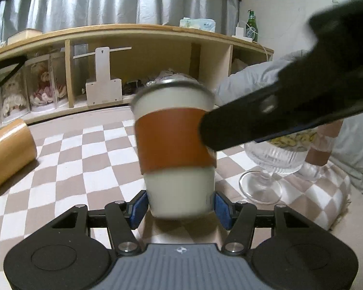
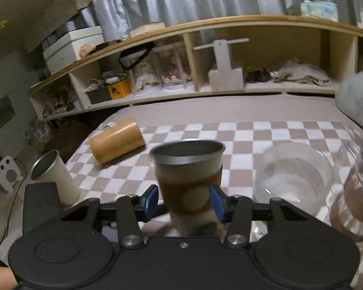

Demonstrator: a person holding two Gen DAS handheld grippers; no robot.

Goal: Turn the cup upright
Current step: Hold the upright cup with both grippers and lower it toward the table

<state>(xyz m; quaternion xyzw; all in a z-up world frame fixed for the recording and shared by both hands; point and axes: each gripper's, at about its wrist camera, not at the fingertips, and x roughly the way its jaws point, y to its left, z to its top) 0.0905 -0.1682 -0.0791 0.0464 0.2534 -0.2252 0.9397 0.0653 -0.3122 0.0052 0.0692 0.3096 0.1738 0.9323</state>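
1. Checkered cloth [image 1: 89,169] covers a bed, with a long wooden shelf unit [image 2: 230,26] and grey curtains behind it.
2. A cup [image 1: 176,142] with a brown sleeve stands mouth-up near the middle of the cloth; the right wrist view looks down onto its open metal rim.
3. In the right wrist view the right hand-held gripper [image 2: 184,199] pinches the cup at the sleeve, blue pads pressed to both sides.
4. The left hand-held gripper [image 1: 181,206] is spread around the cup's pale base; whether its pads actually touch I cannot tell, because the cup is blurred.
5. Judged from this, the flip itself looks done and the step in hand is settling the cup. Next calls for checking that the base sits flat, then opening the pads straight outward without nudging it.
6. A glass goblet [image 1: 268,166] stands just beside the cup toward the right edge, so clearance there is tight.
7. A wooden cylinder [image 2: 117,142] lies on its side near the far-left corner.
8. The cup's bottom edge is hidden behind gripper bodies in both views.
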